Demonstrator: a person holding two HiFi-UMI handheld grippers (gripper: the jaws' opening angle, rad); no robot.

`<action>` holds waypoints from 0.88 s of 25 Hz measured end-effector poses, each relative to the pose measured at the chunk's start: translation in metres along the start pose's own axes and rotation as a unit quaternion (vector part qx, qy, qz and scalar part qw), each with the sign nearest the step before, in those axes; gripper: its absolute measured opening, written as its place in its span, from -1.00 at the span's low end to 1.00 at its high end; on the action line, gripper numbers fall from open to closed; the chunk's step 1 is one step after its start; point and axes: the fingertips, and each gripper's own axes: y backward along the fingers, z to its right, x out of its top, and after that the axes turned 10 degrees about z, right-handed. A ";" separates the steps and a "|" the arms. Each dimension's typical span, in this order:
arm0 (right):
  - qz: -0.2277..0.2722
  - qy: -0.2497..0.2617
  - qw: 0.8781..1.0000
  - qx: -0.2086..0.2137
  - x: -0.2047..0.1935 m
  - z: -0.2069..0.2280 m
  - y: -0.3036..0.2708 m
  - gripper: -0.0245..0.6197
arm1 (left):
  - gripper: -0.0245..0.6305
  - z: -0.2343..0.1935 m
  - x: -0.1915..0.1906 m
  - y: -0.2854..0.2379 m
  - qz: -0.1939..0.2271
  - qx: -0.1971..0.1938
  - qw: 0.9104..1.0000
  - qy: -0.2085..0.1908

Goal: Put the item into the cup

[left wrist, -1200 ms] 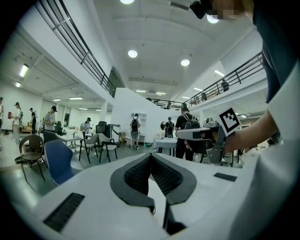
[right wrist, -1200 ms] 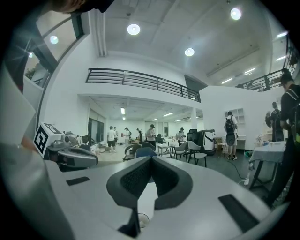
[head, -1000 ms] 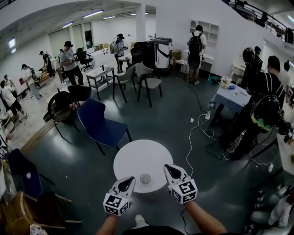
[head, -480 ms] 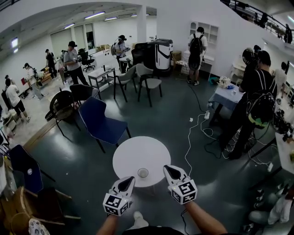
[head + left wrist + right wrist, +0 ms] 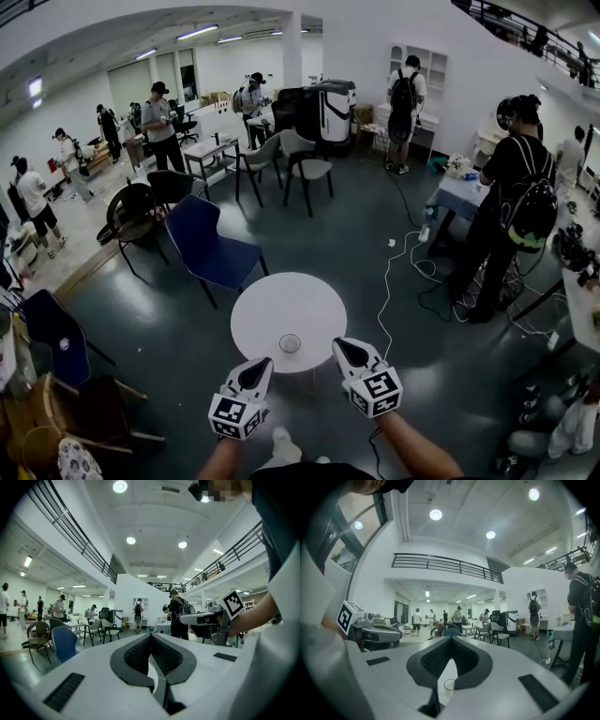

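A small clear cup [image 5: 291, 344] stands near the front edge of a round white table [image 5: 281, 305]. Both grippers hover side by side just short of that edge. My left gripper [image 5: 260, 365] is left of the cup and my right gripper [image 5: 340, 344] is right of it. Each points level towards the table. In the left gripper view the jaws [image 5: 151, 635] meet at the tip with nothing between them. The right gripper's jaws [image 5: 451, 639] also meet at the tip, and the cup [image 5: 450, 685] shows through the hollow behind them. No loose item is in sight.
A blue chair [image 5: 211, 248] stands behind the table on the left, with grey chairs [image 5: 300, 167] farther back. White cables [image 5: 398, 281] trail over the floor at the right. A person with a backpack [image 5: 511, 202] stands by a side table [image 5: 464, 197]. More chairs [image 5: 56, 337] crowd the left.
The table and cup have slid a little up in the head view, away from the grippers. Both grippers keep their pose and stay shut. The person with the backpack has shifted left.
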 end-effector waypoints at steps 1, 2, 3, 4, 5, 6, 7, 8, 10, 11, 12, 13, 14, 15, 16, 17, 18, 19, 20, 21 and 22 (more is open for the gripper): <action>0.000 0.000 1.000 0.001 0.001 -0.001 0.004 -0.87 | -0.88 0.004 0.002 0.001 0.000 0.000 1.000 -0.001; 0.001 -0.001 1.000 0.002 0.002 -0.001 0.009 -0.87 | -0.88 0.009 0.003 0.002 0.000 0.001 1.000 -0.002; 0.002 -0.001 1.000 0.002 0.002 0.000 0.013 -0.87 | -0.88 0.013 0.004 0.003 0.001 0.000 1.000 -0.003; 0.003 -0.001 1.000 0.002 0.002 0.000 0.018 -0.87 | -0.88 0.018 0.004 0.004 0.001 0.000 1.000 -0.004; 0.004 -0.001 1.000 0.002 0.003 0.000 0.022 -0.87 | -0.88 0.023 0.004 0.005 0.001 -0.001 1.000 -0.005; 0.005 -0.002 1.000 0.002 0.003 0.000 0.026 -0.87 | -0.88 0.027 0.004 0.006 0.001 -0.002 1.000 -0.006; 0.007 -0.002 1.000 0.001 0.004 0.001 0.030 -0.87 | -0.88 0.031 0.005 0.006 0.001 -0.002 1.000 -0.007; 0.008 -0.002 1.000 0.001 0.005 0.002 0.035 -0.87 | -0.88 0.036 0.005 0.006 0.001 -0.003 1.000 -0.008; 0.009 -0.005 1.000 0.000 0.007 0.006 0.044 -0.87 | -0.88 0.046 0.007 0.004 0.000 -0.004 1.000 -0.009; 0.010 -0.006 1.000 0.000 0.008 0.007 0.048 -0.87 | -0.88 0.051 0.008 0.004 -0.001 -0.005 1.000 -0.009; 0.010 -0.008 1.000 0.000 0.009 0.007 0.053 -0.87 | -0.88 0.056 0.008 0.004 -0.002 -0.006 1.000 -0.010; 0.009 -0.008 1.000 0.000 0.009 0.008 0.057 -0.87 | -0.87 0.061 0.009 0.004 -0.002 -0.007 1.000 -0.011; 0.009 -0.009 1.000 -0.001 0.009 0.009 0.061 -0.87 | -0.88 0.066 0.010 0.004 -0.002 -0.009 1.000 -0.012; 0.009 -0.010 1.000 -0.001 0.009 0.010 0.064 -0.87 | -0.88 0.070 0.011 0.004 -0.003 -0.010 1.000 -0.013; 0.010 -0.012 1.000 -0.001 0.010 0.011 0.067 -0.87 | -0.88 0.074 0.012 0.004 -0.004 -0.011 1.000 -0.013; 0.011 -0.013 1.000 -0.001 0.012 0.011 0.068 -0.87 | -0.88 0.076 0.013 0.004 -0.005 -0.011 1.000 -0.014; 0.011 -0.015 1.000 0.000 0.013 0.011 0.069 -0.87 | -0.88 0.077 0.014 0.004 -0.006 -0.011 1.000 -0.014; 0.011 -0.015 1.000 0.000 0.014 0.011 0.070 -0.87 | -0.88 0.077 0.015 0.004 -0.008 -0.011 1.000 -0.014; 0.011 -0.014 1.000 0.000 0.014 0.011 0.070 -0.87 | -0.88 0.078 0.016 0.005 -0.009 -0.011 1.000 -0.014; 0.010 -0.014 1.000 -0.001 0.013 0.011 0.071 -0.87 | -0.88 0.079 0.015 0.005 -0.010 -0.012 1.000 -0.014; 0.009 -0.013 1.000 -0.002 0.012 0.011 0.073 -0.87 | -0.88 0.081 0.014 0.006 -0.010 -0.013 1.000 -0.013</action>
